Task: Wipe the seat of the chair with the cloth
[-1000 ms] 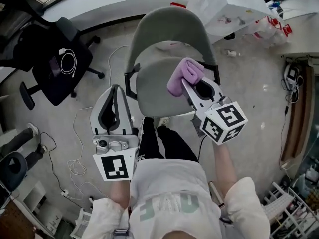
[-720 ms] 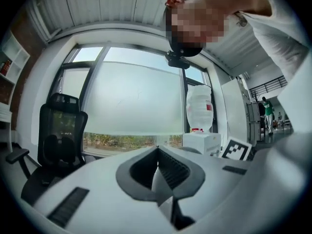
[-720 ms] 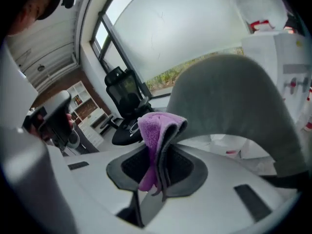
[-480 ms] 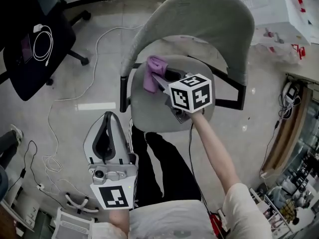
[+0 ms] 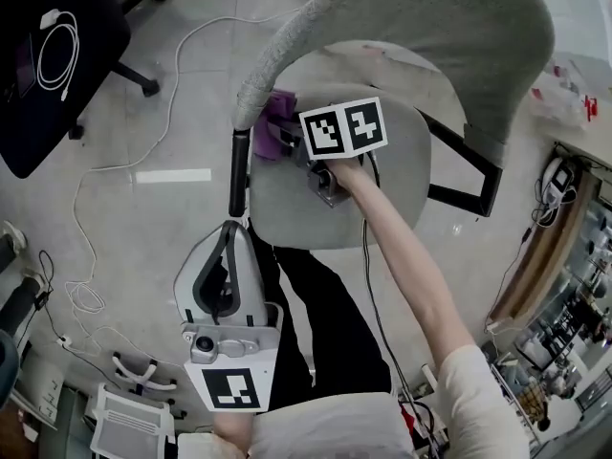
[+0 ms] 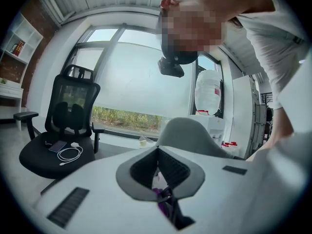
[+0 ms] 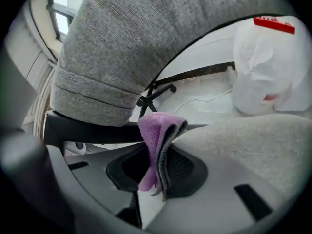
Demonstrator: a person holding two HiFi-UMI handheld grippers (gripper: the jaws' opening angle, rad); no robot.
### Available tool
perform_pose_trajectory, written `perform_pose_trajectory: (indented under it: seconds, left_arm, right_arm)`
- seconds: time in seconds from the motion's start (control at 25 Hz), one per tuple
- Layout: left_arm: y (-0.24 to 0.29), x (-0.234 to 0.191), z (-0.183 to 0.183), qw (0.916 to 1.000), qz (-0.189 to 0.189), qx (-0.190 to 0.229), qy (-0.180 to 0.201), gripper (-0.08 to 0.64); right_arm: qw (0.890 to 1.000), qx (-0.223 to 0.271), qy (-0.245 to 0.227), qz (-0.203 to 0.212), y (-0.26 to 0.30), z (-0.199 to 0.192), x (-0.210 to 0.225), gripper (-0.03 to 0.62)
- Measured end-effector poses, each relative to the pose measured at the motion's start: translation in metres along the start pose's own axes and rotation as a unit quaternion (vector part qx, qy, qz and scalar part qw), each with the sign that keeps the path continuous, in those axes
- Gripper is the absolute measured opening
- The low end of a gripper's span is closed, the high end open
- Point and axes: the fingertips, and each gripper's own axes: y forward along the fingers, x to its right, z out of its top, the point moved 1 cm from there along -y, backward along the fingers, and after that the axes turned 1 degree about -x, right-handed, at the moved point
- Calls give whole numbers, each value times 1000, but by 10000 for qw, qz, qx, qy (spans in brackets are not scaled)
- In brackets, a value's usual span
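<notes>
The grey chair's seat (image 5: 382,194) lies below its curved backrest (image 5: 430,17). My right gripper (image 5: 292,142) reaches over the seat's left rear part, shut on the folded purple cloth (image 5: 272,122), which rests at the seat's left edge under the backrest's end. In the right gripper view the cloth (image 7: 157,130) stands pinched in the right gripper (image 7: 158,152), with the seat (image 7: 253,140) at right and the backrest (image 7: 146,33) above. My left gripper (image 5: 232,229) hangs shut and holds nothing, in front of the seat. The left gripper (image 6: 157,151) points at the chair.
A black office chair (image 5: 48,55) carrying a white cable (image 5: 53,36) stands at the left. Cables (image 5: 86,256) trail over the floor. A black armrest bar (image 5: 238,170) borders the seat's left side. A white bag (image 7: 273,62) sits behind the chair. The person's legs (image 5: 325,323) stand before the seat.
My right gripper has carried the cloth from the seat's right side across to its left rear edge. The head view has come closer over the chair. The left gripper stays low.
</notes>
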Motion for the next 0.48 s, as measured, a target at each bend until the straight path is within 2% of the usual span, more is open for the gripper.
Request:
perform_pose_trajectory:
  seconds: [0.12,0.48]
  left_arm:
    - [2,4,0,10000,-88,-23,-11,12]
    - [15,15,-2,9994,-323,-107,45,12]
  right_arm:
    - [9997,-147,102,-143,11,-3,8,92]
    - [9983,-358,-87,-454,3,-1,29,91]
